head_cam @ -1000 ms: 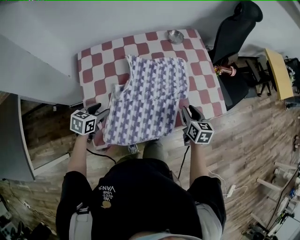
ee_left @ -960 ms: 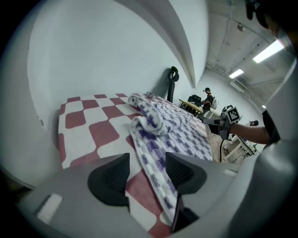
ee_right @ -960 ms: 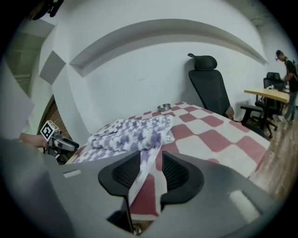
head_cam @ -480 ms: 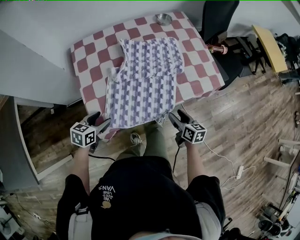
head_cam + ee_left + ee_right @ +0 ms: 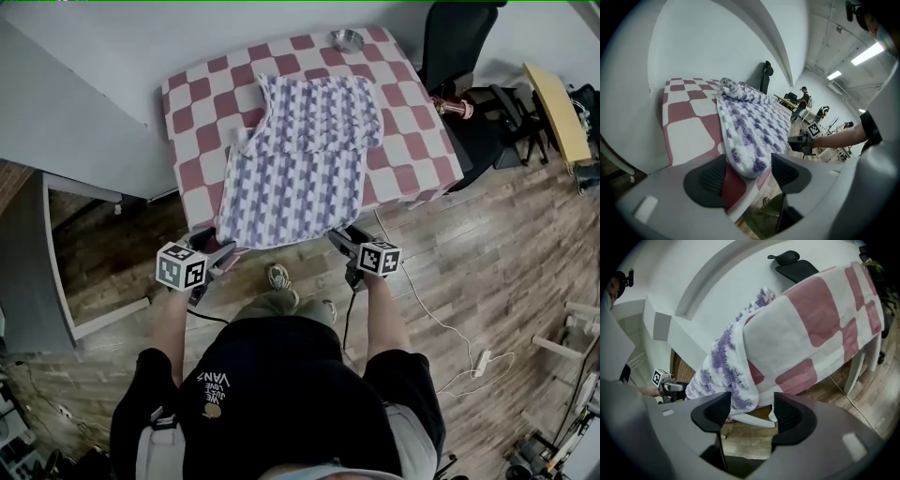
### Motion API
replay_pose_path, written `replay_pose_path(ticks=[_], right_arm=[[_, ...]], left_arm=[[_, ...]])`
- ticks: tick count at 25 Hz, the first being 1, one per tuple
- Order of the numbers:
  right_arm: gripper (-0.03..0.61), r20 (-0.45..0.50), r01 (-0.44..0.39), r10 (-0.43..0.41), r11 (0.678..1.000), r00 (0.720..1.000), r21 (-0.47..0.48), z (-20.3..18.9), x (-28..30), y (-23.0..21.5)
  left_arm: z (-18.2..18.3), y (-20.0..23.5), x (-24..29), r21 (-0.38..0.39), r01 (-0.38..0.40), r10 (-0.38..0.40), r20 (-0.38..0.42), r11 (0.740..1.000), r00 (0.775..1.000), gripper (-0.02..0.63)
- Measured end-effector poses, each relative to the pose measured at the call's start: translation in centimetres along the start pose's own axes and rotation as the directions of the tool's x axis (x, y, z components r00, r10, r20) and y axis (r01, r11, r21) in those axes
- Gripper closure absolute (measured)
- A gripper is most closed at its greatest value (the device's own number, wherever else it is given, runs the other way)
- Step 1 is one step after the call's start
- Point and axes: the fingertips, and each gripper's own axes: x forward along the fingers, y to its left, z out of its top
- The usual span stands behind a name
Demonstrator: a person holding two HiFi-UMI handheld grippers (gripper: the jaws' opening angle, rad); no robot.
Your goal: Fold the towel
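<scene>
Towel (image 5: 300, 164), purple-and-white patterned terry: it lies lengthwise on a red-and-white checked tablecloth (image 5: 202, 122) ahead of both grippers. Its near edge hangs over the side closest to us. Its far end is bunched and doubled back on itself.

We hold the left gripper (image 5: 216, 248) at the near left corner. In the left gripper view that corner (image 5: 745, 140) sits between the jaws. They stand apart, have just been opening further, and are not clamped on the cloth.

We hold the right gripper (image 5: 343, 240) at the near right corner. In the right gripper view the hanging corner (image 5: 729, 371) dangles between its jaws, closer to the left-hand one. These jaws are likewise apart, have just been opening wider, and have no grip on the fabric.

The tablecloth drapes down past the edge on either side of the grippers. Well beyond both grippers, at the far edge, sits a small round metal bowl (image 5: 346, 39). Beyond the right gripper and off to its right, a black office chair (image 5: 455, 47) stands on wooden plank floor (image 5: 487, 244).
</scene>
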Motion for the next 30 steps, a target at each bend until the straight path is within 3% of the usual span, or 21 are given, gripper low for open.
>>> replay_pose_path(ticks=[3,8,9,10,12,19,25,30], right_arm=[[0.328,-0.007,-0.074,0.074,0.997,0.997,0.014,-0.4,0.4,1.1],[0.519,-0.017,-0.123,0.123,0.992,0.992,-0.01,-1.0,-1.0,2.9],[0.527,-0.015,-0.138,0.137,0.99,0.99,-0.015,-1.0,-1.5,3.5],[0.532,-0.012,-0.152,0.152,0.988,0.988,-0.021,-1.0,-2.1,4.0],[0.538,-0.01,-0.173,0.173,0.984,0.985,-0.035,-0.7,-3.4,4.9],[0.545,0.043,-0.28,0.289,0.949,0.956,-0.147,2.7,-11.3,9.4],[0.545,0.04,-0.381,0.409,0.878,0.912,-0.289,5.7,-19.2,12.9],[0.545,0.06,-0.465,0.509,0.823,0.859,-0.325,5.9,-26.1,16.0]], left_arm=[[0.0,0.2,0.3,-0.003,-0.042,0.042,-0.007,0.999,0.999,0.334],[-0.3,0.4,0.8,0.031,-0.155,0.156,-0.03,0.987,0.987,0.34],[-0.5,0.0,0.8,0.032,-0.158,0.159,-0.033,0.987,0.987,0.376],[-0.6,-0.6,0.8,0.027,-0.153,0.154,-0.028,0.988,0.988,0.46],[-0.2,-2.0,0.6,0.001,-0.141,0.141,0.014,0.99,0.99,0.568],[1.9,-7.5,-4.2,-0.062,-0.109,0.121,0.229,0.992,0.966,0.581],[2.6,-13.5,-8.2,-0.083,-0.081,0.107,0.391,0.993,0.914,0.58],[2.3,-19.3,-11.9,-0.069,-0.044,0.072,0.476,0.997,0.876,0.58]])
